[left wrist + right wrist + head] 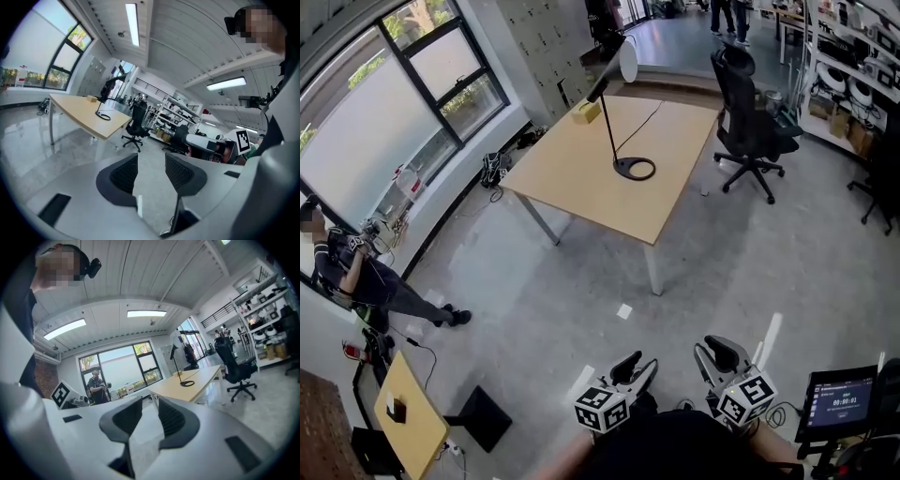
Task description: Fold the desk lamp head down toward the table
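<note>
The black desk lamp (pixel 613 122) stands on the far light-wood table (pixel 581 178), with its ring base (pixel 635 169) flat and its head (pixel 622 58) raised high and tilted. My left gripper (pixel 639 364) and right gripper (pixel 716 349) hang low near my body, well short of the table. Both are open with nothing between the jaws. In the left gripper view the lamp (pixel 104 96) is small and distant beyond the left gripper (pixel 151 171). The right gripper view also shows the lamp (pixel 180 367) far beyond the right gripper (pixel 149 416).
A small yellow box (pixel 586 112) lies on the table behind the lamp. A black office chair (pixel 750 117) stands right of the table. A person (pixel 361 277) sits by the window at left. A small table (pixel 408 417) and a screen (pixel 837 398) flank me.
</note>
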